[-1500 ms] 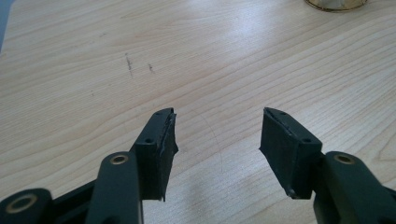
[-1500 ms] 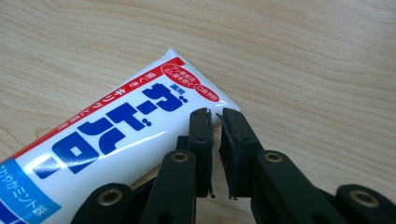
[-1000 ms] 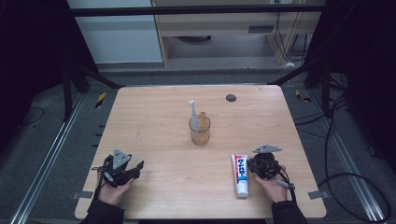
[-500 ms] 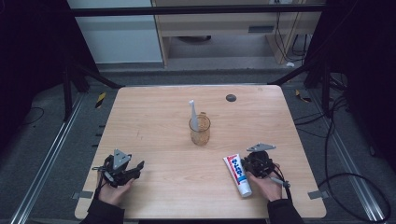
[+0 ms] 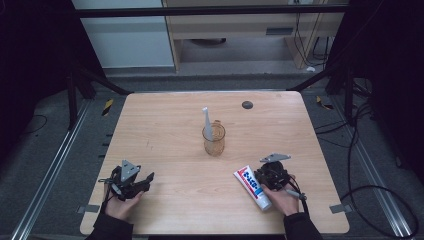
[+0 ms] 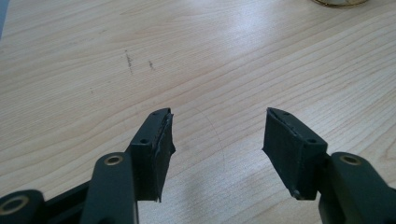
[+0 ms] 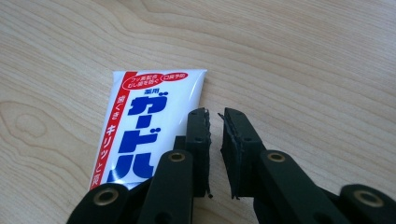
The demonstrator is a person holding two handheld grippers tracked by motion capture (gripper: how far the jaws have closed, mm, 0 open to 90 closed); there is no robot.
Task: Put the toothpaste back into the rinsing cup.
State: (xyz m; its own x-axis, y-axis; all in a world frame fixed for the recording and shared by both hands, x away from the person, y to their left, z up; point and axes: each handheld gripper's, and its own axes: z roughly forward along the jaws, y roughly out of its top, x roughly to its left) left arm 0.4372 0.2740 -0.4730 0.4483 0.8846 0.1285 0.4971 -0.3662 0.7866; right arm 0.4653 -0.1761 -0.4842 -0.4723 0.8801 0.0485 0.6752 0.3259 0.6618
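A white toothpaste tube [image 5: 252, 186] with blue and red print lies slanted near the table's front right. My right gripper [image 5: 265, 175] rests just to the right of it, touching or nearly touching its side. In the right gripper view the tube [image 7: 140, 121] lies left of the right gripper [image 7: 215, 116]; its jaws have just been closing and stand shut with nothing between them. My left gripper [image 5: 145, 181] sits at the front left, and in its own view the left gripper [image 6: 217, 116] is open over bare wood. A glass cup [image 5: 214, 141] holding a white toothbrush [image 5: 206, 120] stands mid-table.
A small dark disc [image 5: 247, 104] lies near the table's far edge. The rim of the cup [image 6: 338, 2] shows at the top of the left gripper view. Metal rails and cables run along the floor on both sides of the wooden table [image 5: 165, 130].
The right gripper has shifted slightly left, and the toothpaste tube has turned from straight to slanted, its flat end swinging left. The left gripper has stayed put.
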